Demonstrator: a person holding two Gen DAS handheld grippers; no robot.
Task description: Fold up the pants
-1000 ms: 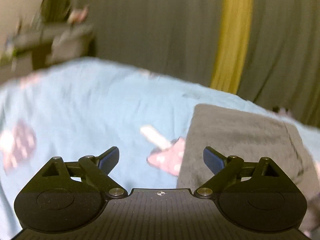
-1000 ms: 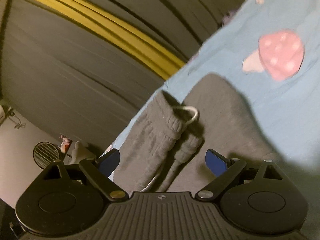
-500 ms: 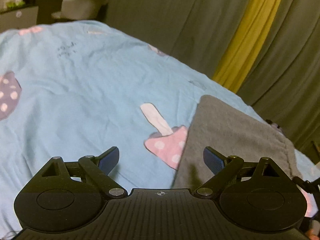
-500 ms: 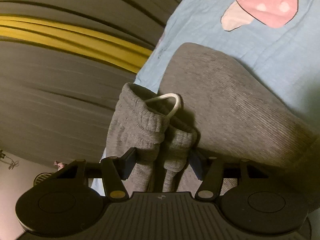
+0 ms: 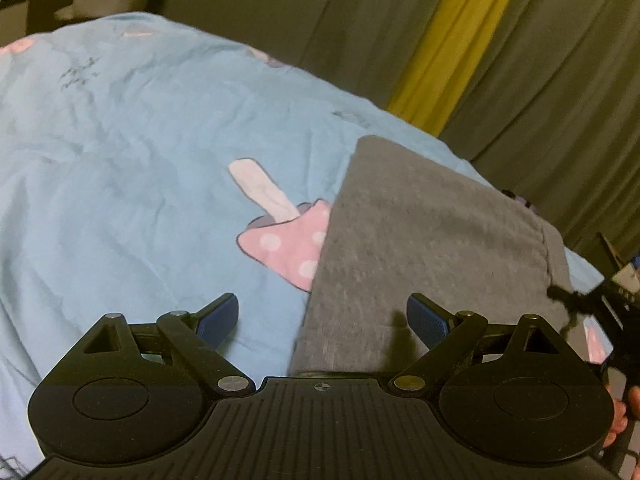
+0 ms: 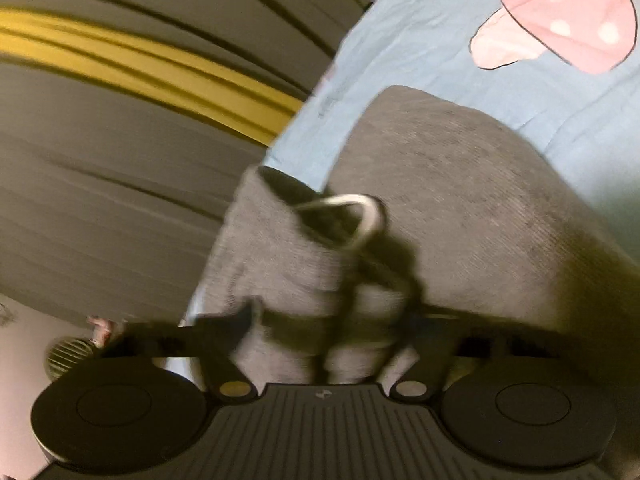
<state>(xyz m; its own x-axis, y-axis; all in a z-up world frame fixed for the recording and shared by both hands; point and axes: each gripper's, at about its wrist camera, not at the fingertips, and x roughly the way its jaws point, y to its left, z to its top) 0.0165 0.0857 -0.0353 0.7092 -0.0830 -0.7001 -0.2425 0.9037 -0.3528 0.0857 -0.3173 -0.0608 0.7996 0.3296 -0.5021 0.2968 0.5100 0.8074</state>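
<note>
On the bed (image 5: pixel 120 152), over a blue sheet printed with a pink mushroom (image 5: pixel 288 240), grey pants (image 5: pixel 420 248) are laid out flat, already doubled over. The left tongs (image 5: pixel 322 318) are held wide apart just above the near edge of the pants, with nothing pinched; the left finger (image 5: pixel 218 314) is seen over bare sheet, the other over grey cloth. Over at the right tongs (image 6: pixel 326 316), the jaws are closing now, and the bunched waistband (image 6: pixel 288 264) is caught between them, though the view is blurred. A pale drawstring (image 6: pixel 360 208) is looped up just beyond the grip. Behind the bed, grey curtains (image 5: pixel 340 20) with a yellow strip (image 5: pixel 448 40) are hung.
</note>
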